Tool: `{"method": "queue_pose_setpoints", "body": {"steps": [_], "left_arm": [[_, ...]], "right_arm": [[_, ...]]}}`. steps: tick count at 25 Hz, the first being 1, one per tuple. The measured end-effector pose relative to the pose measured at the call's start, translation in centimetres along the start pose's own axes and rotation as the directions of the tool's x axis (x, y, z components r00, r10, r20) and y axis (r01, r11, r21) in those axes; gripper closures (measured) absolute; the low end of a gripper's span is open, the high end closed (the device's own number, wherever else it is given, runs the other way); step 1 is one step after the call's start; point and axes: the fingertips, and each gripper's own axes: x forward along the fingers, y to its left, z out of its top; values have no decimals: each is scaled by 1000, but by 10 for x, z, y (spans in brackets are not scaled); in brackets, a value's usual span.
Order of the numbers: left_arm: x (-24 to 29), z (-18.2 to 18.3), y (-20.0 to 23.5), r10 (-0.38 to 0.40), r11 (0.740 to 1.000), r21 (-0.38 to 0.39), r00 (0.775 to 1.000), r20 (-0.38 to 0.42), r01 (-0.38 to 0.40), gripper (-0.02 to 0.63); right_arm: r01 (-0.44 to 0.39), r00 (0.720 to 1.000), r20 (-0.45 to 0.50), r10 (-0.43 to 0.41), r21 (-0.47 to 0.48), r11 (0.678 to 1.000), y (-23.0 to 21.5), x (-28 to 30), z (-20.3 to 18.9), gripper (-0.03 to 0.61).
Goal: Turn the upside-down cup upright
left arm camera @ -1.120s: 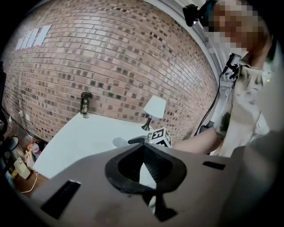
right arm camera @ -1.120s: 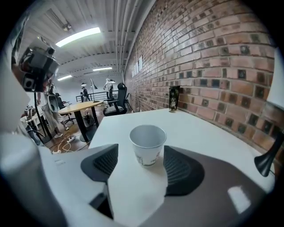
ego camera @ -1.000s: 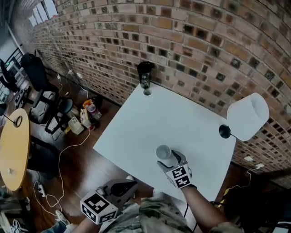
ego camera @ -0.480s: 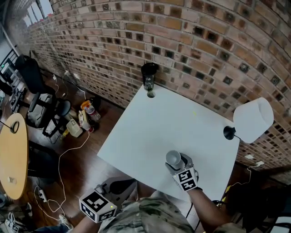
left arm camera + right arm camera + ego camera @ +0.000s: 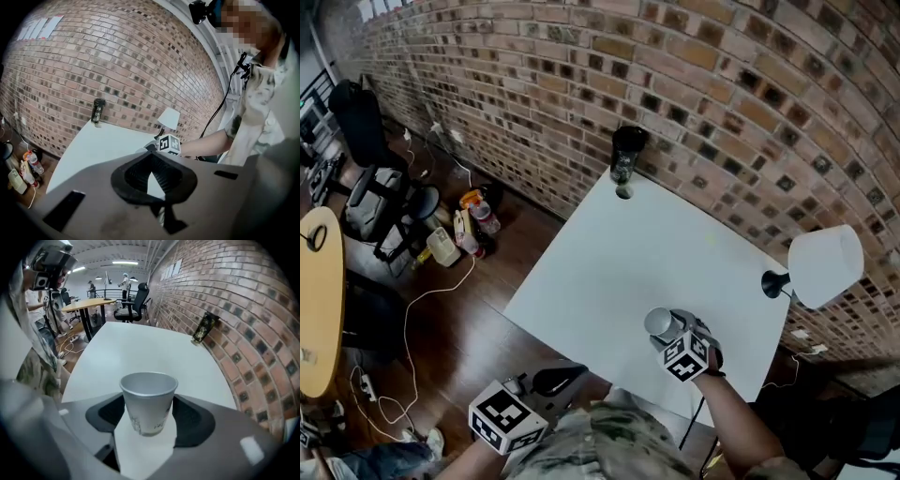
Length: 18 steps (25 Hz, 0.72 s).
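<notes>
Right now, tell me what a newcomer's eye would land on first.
The paper cup, mouth up, clamped in the right gripper by the near edge of the white table. Next, the white lamp at its right edge and the dark bottle at its far corner against the brick wall.

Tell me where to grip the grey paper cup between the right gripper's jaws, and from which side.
Probably mid-wall, jaws on opposite sides of the grey paper cup, coming side-on, as the right gripper sits. It is upright, mouth up, widening toward the rim, so a top approach would meet the opening.
</notes>
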Motion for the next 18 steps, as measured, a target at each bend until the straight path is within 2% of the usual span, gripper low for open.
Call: {"method": "queue_pose_setpoints", "body": {"steps": [6, 10, 18], "left_arm": [[-24, -13, 19, 46, 998, -41, 999, 5, -46, 607], [-36, -18, 30, 76, 994, -74, 997, 11, -75, 607], [-35, -19, 31, 75, 994, -75, 997, 17, -73, 607]], "right_arm": [[-50, 998, -46, 46, -71, 996, 9, 33, 11, 261], [-50, 998, -32, 48, -56, 997, 8, 36, 16, 261], [-48, 999, -15, 48, -70, 996, 9, 38, 17, 255]]}}
